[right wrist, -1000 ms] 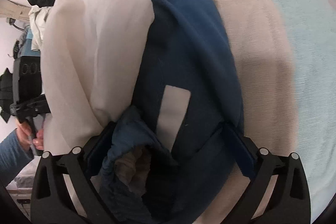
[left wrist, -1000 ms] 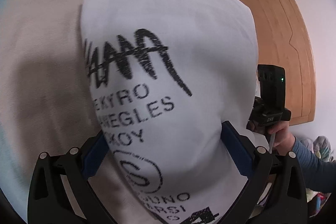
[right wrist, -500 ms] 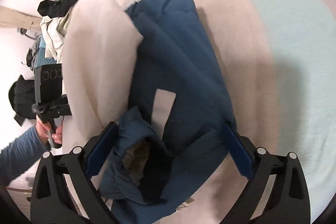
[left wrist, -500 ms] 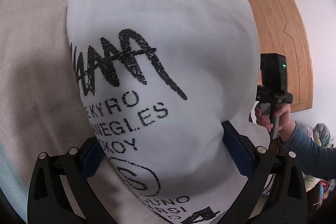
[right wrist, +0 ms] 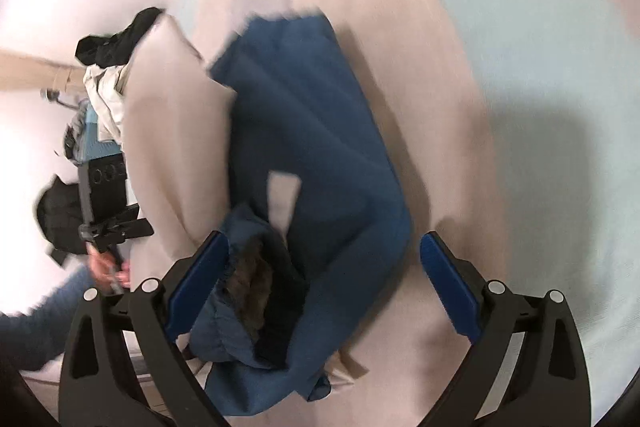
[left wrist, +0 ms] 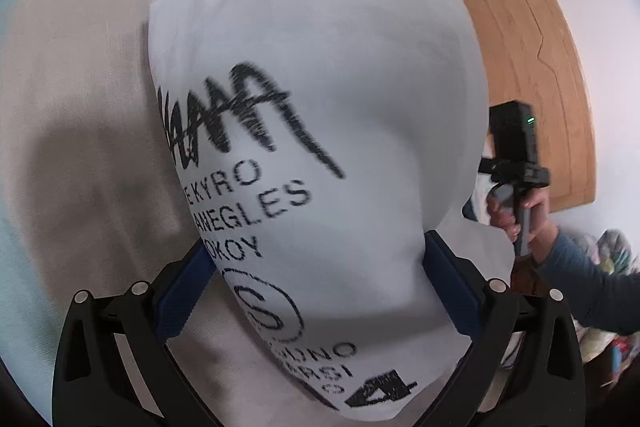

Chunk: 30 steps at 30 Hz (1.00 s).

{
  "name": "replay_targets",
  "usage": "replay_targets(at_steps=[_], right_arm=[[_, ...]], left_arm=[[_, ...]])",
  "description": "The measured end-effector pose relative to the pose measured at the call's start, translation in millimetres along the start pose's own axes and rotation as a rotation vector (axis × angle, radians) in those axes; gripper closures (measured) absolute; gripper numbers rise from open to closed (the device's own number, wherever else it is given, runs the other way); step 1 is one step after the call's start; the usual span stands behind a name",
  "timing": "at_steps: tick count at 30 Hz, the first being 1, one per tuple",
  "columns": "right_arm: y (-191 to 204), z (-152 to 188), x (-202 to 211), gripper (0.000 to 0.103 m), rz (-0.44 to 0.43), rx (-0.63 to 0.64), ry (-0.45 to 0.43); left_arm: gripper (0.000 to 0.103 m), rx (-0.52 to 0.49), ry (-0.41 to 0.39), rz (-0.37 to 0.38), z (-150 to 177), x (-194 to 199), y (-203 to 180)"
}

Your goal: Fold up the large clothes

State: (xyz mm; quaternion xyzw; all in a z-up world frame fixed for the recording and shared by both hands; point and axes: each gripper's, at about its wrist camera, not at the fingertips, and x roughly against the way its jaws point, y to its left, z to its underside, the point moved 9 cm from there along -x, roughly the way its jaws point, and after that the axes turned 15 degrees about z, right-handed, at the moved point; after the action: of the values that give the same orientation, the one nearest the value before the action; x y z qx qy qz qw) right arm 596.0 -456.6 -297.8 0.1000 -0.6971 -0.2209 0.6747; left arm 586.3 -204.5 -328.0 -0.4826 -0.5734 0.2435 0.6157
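White printed shirt [left wrist: 320,131] draped between left gripper [left wrist: 316,291] jaws, grip unconfirmed, above bed [left wrist: 80,67]. Right gripper [right wrist: 324,291] jaws now spread wide; blue garment [right wrist: 320,147] released, previously enclosed. Fold stage likely laid down.

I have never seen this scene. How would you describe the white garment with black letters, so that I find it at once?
Look at the beige bed cover that fills the left wrist view. Hanging in front of it, between the fingers of the left gripper, is the white garment. Unlike the plain blue garment beside it, it carries black scrawled lettering and a circled S.
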Motion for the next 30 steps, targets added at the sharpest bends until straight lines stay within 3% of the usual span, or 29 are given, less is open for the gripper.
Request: replay_targets(at_steps=[4,11,12,14,15,16,19,21,23,30], right_arm=[[28,4,-25,0.01,-0.122,0.022,0.086],[62,6,-53,0.007,-0.063,0.144,0.118],[62,7,-54,0.01,-0.055,0.151,0.115],[65,7,-55,0.03,-0.036,0.147,0.117],[69,6,-56,0.05,-0.051,0.138,0.124],[71,7,-54,0.063,-0.071,0.134,0.128],[72,7,-51,0.07,-0.042,0.148,0.111],[80,8,-55,0.074,-0.023,0.156,0.088],[85,9,-52,0.076,0.013,0.174,0.059],[103,23,-37,0.08,0.089,0.202,-0.054]], left_arm=[[0.005,0.004,0.005,0.031,-4,-13,-6],[0.005,-0.012,0.021,-0.012,-12,-20,-13],[0.006,-0.015,0.024,-0.027,-12,-21,-15],[0.012,-0.014,0.028,-0.062,-15,-25,-17],[0.017,-0.014,0.03,-0.079,-16,-25,-18],[0.019,-0.012,0.031,-0.1,-17,-28,-22],[0.035,0.002,0.023,-0.124,-20,-27,-25],[0.052,-0.013,0.026,-0.144,-20,-27,-31],[0.06,-0.04,0.031,-0.165,-21,-27,-38],[0.068,-0.106,0.031,-0.224,-31,-32,-70]])
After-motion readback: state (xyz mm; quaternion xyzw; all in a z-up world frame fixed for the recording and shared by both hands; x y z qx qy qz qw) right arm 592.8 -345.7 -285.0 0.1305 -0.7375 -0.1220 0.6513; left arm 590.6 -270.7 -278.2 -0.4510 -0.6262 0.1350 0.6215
